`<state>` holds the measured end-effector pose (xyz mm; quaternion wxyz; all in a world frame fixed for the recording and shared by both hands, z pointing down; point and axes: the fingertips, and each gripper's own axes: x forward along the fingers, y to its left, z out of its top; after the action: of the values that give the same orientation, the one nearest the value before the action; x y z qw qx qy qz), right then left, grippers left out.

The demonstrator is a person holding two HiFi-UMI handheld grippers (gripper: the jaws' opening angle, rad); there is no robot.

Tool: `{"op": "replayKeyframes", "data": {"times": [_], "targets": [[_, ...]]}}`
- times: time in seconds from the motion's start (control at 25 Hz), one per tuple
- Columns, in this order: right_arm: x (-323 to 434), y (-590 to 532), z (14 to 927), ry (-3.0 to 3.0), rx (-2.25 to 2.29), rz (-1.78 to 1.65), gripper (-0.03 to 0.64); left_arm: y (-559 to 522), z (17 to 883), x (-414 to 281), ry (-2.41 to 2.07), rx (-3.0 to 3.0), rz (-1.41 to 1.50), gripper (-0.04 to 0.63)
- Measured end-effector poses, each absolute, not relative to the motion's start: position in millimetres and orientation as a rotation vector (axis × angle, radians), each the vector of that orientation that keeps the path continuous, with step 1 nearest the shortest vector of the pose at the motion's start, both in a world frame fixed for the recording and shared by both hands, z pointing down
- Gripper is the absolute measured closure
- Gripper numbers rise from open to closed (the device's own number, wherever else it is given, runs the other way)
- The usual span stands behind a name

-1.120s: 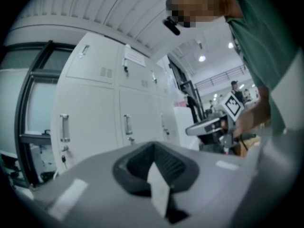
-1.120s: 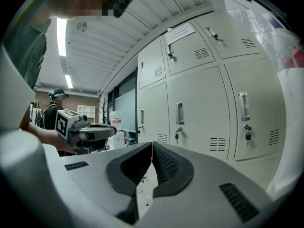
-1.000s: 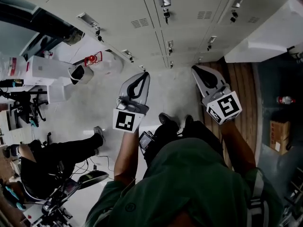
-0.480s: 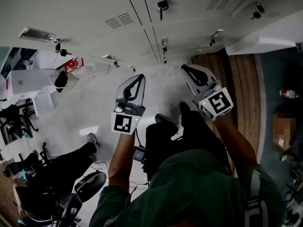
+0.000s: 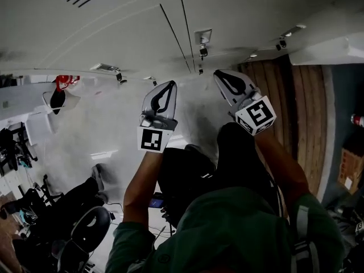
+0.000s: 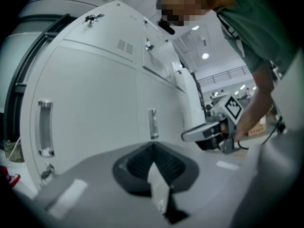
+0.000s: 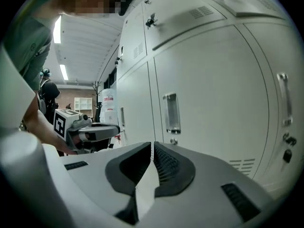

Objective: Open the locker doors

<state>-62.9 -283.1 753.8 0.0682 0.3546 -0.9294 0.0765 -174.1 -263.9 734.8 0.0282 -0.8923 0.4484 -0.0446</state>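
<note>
White left gripper (image 5: 169, 87) and white right gripper (image 5: 219, 74) are both clenched on nothing, pointing at the pale grey metal locker doors (image 5: 114, 33), not touching.

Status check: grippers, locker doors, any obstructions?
Left gripper shut, empty; right gripper shut, empty. Locker doors ahead closed, handles untouched. Nothing between grippers and doors.

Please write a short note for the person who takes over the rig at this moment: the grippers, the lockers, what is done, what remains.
Left gripper: shut, empty, held short of the locker doors.
Right gripper: shut, empty, pointing toward a door handle, not touching it.
Done: nothing yet; every door in view is closed.
Remaining: probably bring a gripper to a handle, grip it and pull; then repeat for the other doors.
</note>
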Motion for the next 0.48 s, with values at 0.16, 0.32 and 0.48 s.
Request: {"op": "replayKeyframes", "data": {"times": [0.16,0.32,0.48], "targets": [[-68.1,-295.1,836.8,-2.769,1.043,0.274,0.611,-278.8,803.0,-182.7,1.367,-2.764,-0.162,0.595],[-67.8,-305.5,916.6,-2.735,1.011,0.286,0.609,-297.2,874.2,-187.2,1.391,-2.796,-0.168,0.594],[-69.3,-317.5,984.5,-2.706,1.003,0.289,0.609,-307.7,933.2,-182.2,1.374,-2.813,-0.184,0.595]]}}
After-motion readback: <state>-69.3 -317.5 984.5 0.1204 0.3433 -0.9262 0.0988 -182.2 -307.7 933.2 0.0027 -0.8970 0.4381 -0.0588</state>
